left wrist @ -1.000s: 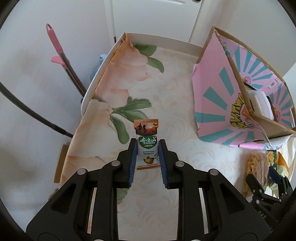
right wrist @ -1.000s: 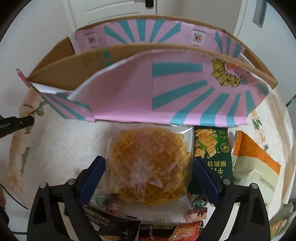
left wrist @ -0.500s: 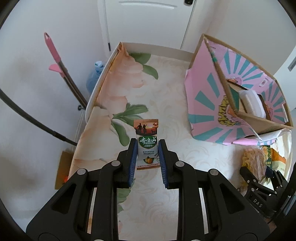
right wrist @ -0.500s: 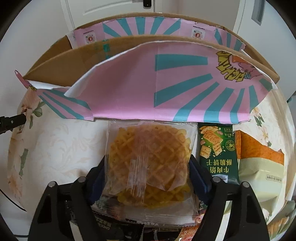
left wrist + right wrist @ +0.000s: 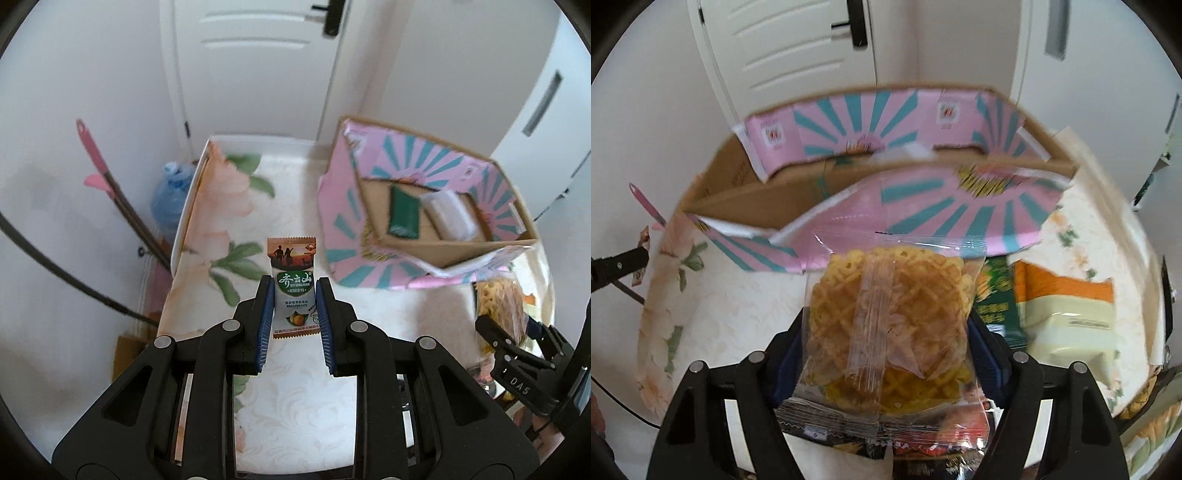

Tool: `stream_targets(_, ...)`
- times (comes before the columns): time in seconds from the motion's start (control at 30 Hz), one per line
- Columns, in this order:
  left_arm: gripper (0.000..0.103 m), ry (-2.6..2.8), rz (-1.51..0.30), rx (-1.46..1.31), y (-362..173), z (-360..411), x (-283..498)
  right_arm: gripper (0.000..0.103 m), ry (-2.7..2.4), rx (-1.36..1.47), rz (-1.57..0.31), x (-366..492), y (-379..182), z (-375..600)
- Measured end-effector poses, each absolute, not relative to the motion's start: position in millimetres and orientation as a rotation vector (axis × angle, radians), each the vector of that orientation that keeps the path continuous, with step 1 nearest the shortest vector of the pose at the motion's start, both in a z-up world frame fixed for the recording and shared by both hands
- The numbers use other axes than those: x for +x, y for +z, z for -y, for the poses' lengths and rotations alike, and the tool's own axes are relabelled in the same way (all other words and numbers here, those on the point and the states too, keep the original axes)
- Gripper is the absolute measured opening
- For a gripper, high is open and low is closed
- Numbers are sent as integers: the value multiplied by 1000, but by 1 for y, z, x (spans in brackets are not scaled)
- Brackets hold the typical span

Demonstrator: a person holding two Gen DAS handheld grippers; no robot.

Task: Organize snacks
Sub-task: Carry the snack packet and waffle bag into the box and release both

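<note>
My left gripper [image 5: 294, 308] is shut on a small green-and-white snack packet [image 5: 294, 286] and holds it upright above the floral table. My right gripper [image 5: 886, 328] is shut on a clear bag of waffle crackers [image 5: 890, 317], lifted in front of the pink-and-teal cardboard box [image 5: 923, 206]. In the left wrist view the box [image 5: 436, 254] stands open to the right, with a green packet [image 5: 404, 216] and a white packet [image 5: 448, 214] inside. The right gripper and waffle bag [image 5: 498, 306] show at the right edge.
A green cracker packet [image 5: 995, 295] and an orange-and-cream bag [image 5: 1067, 317] lie on the table right of the waffle bag, with more wrappers [image 5: 923, 443] below it. A pink-handled mop [image 5: 107, 192] and a water bottle [image 5: 170, 199] stand left of the table. A white door [image 5: 255, 66] is behind.
Both grippers have risen. My right gripper closed on the waffle bag and lifted it off the table. The box interior now shows in both views.
</note>
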State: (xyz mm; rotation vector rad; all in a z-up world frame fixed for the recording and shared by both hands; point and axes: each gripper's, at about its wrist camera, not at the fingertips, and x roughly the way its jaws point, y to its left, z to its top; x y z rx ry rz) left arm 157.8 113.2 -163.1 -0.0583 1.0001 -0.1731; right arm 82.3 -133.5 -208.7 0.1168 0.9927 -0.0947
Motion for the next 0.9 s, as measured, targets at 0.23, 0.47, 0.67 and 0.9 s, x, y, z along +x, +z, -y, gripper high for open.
stream_targets(0.23, 20, -274, -902, -40, -118, -94, 164, 74, -126, 136, -897, 83, -153, 145)
stream_targets(0.47, 20, -354, -868, -26, -90, -50, 194, 74, -83, 138, -828, 112, -111, 165)
stream_targets(0.67, 20, -368, -933, -61, -102, -6, 231, 74, -18, 109, -832, 151, -100, 189)
stream_targets(0.9, 20, -352, -1041, -54, -141, 40, 274, 74, 74, 91, -875, 196, -108, 219)
